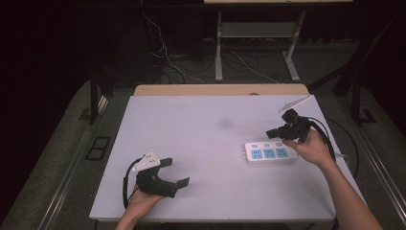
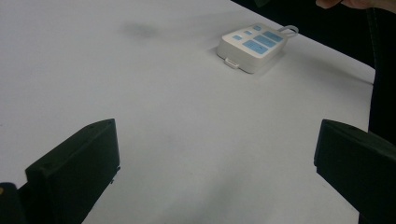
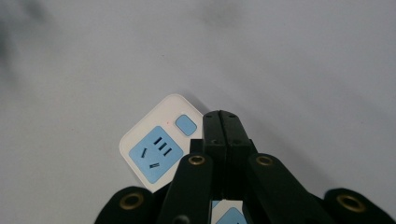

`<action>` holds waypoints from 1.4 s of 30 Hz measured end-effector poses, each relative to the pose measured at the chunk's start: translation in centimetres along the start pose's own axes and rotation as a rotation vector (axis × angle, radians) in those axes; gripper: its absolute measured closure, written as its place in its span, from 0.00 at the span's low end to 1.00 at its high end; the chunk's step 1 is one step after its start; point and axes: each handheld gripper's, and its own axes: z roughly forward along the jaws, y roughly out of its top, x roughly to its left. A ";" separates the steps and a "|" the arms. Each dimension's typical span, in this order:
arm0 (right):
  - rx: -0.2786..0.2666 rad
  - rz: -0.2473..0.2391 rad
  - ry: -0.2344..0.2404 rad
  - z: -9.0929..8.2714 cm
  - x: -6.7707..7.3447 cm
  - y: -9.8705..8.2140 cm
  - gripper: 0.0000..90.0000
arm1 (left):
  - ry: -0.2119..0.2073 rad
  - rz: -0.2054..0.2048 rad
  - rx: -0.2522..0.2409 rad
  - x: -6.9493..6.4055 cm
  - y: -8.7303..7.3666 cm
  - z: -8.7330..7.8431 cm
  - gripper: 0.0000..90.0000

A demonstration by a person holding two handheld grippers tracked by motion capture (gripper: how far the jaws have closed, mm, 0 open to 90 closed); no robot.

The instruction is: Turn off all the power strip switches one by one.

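High view. The power strip [image 1: 270, 153] lies flat on the white bench [image 1: 191, 134], close to the right edge and nearer the front edge than the rear one. Its long axis runs parallel to the front edge. Three blue sockets sit in a row along its top face, with three small blue switches behind them. The right gripper [image 1: 271, 133] hovers just above the strip's rear right portion, tips pointing toward the left edge of the bench. The right hand [image 1: 313, 147] is directly beside the strip's right end. The left gripper [image 1: 174, 172] rests near the front left corner, well apart from the strip, so the right hand is the nearer one.

Left gripper view. The jaws stand wide apart with nothing but bare bench surface between them. The strip [image 2: 252, 45] lies far ahead and to the right, its cord loop at the far end. No readable writing appears on its casing.

Right gripper view. The jaws are pressed fully together and hold nothing. Their joined tips [image 3: 221, 116] sit over the strip [image 3: 156, 151], just beside a small blue switch [image 3: 186, 124]. One blue socket [image 3: 155, 154] shows to the left of the jaws. Judged from this alignment, the closed tips are set to press that switch, which lies immediately below and left of them. No brand mark or label is legible.
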 end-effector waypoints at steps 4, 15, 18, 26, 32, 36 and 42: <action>0.003 0.003 0.005 0.3 -0.1 -0.1 1.00 | 0.000 0.001 0.000 0.0 0.0 0.0 0.00; 0.020 0.013 0.016 1.4 -0.4 -0.6 1.00 | 0.005 0.006 -0.001 -0.1 0.0 0.0 0.00; 0.018 0.021 0.019 1.7 -0.6 -0.8 1.00 | 0.005 0.009 0.001 -0.1 0.0 0.0 0.00; 0.030 0.034 0.023 2.3 -0.9 -1.4 1.00 | 0.007 0.011 0.007 -0.1 0.0 0.0 0.00; 0.037 0.037 0.026 2.5 -0.9 -1.5 1.00 | 0.010 0.013 0.006 -0.1 0.0 0.0 0.00; 0.041 0.041 0.028 2.6 -1.0 -1.6 1.00 | 0.009 0.013 0.007 -0.1 0.0 0.0 0.00; 0.055 0.045 0.027 3.0 -1.0 -2.0 1.00 | 0.012 0.014 0.006 -0.1 0.0 0.0 0.00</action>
